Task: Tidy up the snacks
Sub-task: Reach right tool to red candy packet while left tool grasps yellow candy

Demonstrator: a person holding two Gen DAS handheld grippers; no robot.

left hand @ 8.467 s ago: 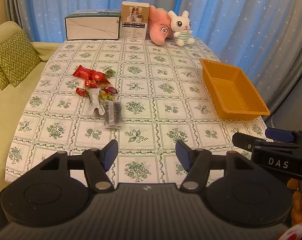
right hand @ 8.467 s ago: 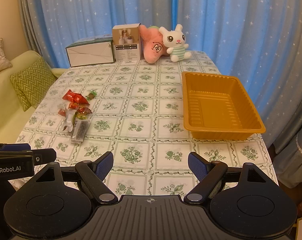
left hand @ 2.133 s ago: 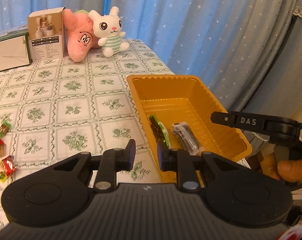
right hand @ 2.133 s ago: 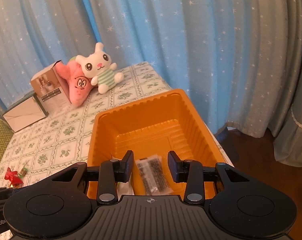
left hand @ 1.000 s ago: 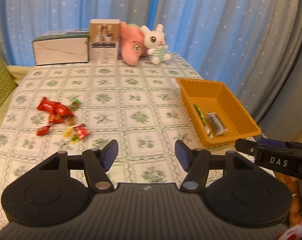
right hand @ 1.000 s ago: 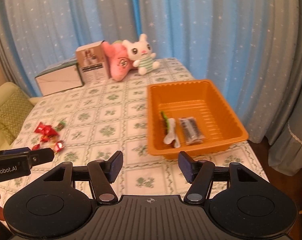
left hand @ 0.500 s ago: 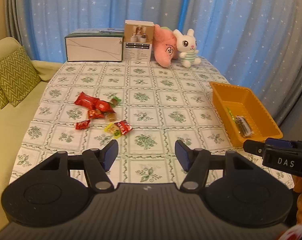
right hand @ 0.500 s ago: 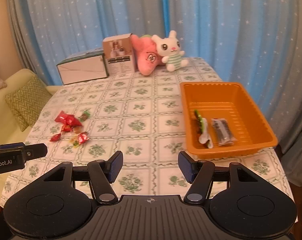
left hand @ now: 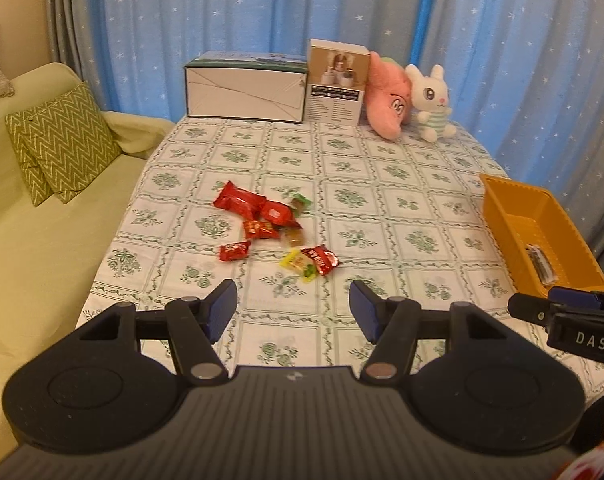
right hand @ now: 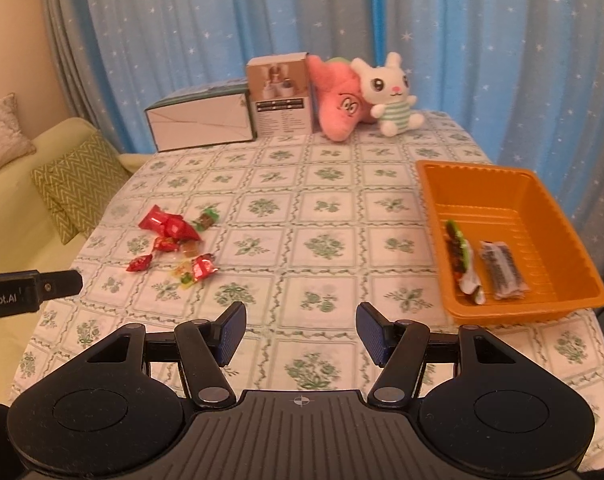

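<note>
Both pairs of tongs are being held above the near edge of the bench, which is covered by a white cloth printed with green floral squares [right hand: 302, 208]. The left tongs [left hand: 293, 307] are being kept spread, with nothing between the blue pads; the right tongs [right hand: 300, 328] are likewise being kept spread and empty.

The task is judged to be partly done. In the orange rectangular plastic tray [right hand: 542, 184], standing at the right side of the bench, two items are lying side by side on the ribbed floor: a long green-and-white wrapped snack [right hand: 462, 264] and a dark bar in a clear wrapper [right hand: 502, 270].

The rest is being left in a loose cluster of small wrapped sweets [left hand: 273, 232] on the left half of the bench, well apart from the tray. In it, a large red foil packet [left hand: 239, 202], several smaller red wrappers, a yellow-and-green sweet [left hand: 299, 266] and a green-ended sweet [left hand: 300, 202] are being shown, some touching or overlapping. An exact count cannot be made.

More of the work is therefore judged to be remaining than completed, since each sweet is yet to be carried across to the tray.

The boxes and two plush toys at the far edge are not being treated as part of the task.
</note>
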